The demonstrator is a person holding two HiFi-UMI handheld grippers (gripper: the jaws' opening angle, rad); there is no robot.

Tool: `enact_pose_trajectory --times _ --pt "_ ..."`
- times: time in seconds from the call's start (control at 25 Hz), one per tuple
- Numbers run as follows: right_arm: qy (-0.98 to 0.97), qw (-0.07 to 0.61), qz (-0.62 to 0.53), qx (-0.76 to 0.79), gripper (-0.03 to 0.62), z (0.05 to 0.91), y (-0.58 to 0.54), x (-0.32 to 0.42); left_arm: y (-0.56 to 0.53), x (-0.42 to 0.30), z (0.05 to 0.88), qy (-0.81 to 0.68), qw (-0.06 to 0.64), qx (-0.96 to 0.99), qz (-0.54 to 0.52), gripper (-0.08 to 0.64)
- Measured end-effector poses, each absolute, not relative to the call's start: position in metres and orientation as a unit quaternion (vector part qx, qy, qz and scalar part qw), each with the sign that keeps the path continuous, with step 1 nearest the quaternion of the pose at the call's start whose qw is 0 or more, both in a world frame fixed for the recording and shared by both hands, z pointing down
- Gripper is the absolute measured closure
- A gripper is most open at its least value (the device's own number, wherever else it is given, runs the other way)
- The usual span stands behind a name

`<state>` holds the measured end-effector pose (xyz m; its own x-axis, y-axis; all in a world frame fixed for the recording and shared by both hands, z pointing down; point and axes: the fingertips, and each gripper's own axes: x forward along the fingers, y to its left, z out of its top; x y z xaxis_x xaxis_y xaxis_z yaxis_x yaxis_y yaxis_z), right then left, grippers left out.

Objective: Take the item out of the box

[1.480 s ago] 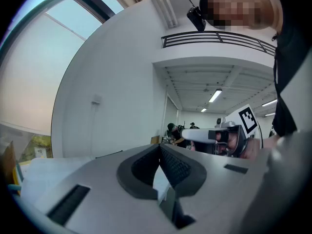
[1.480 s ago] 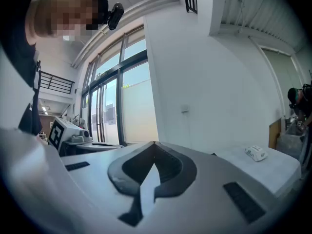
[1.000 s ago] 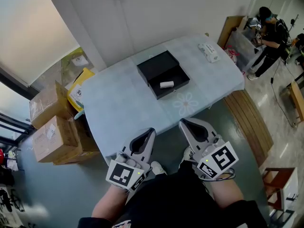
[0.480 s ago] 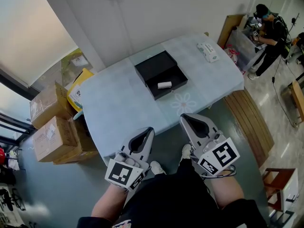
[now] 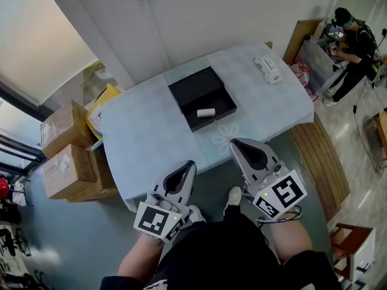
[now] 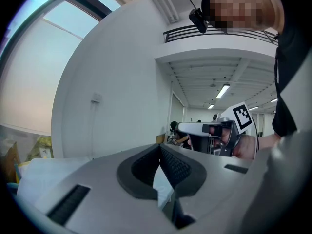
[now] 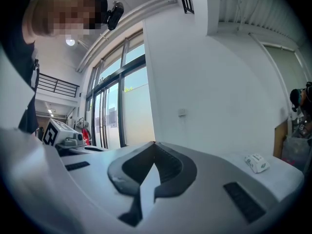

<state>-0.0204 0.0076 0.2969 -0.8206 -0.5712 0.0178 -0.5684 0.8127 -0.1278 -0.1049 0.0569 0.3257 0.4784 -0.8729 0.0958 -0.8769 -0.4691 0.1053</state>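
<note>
Currently: the take-out hasn't kicked off yet imo, both tools hang low by the person's legs, well short of the table
Box: black, lying open around mid-table
Item: small white thing in the nearer part of the box, nothing touching it
Left gripper: clenched, tips together, nothing in it
Right gripper: same deal, closed and empty
Next move: probably reach in over the table, spread one gripper's jaws, drop onto the item without bumping the box wall
</note>
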Motion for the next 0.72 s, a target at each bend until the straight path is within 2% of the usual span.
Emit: enact_pose_trajectory --times 0.72 --pt "0.969 0.02 -0.082 -0.234 0.583 0.311 -0.078 0.031 -0.014 -0.046 0.331 -0.568 0.064 0.82 0.027 0.552"
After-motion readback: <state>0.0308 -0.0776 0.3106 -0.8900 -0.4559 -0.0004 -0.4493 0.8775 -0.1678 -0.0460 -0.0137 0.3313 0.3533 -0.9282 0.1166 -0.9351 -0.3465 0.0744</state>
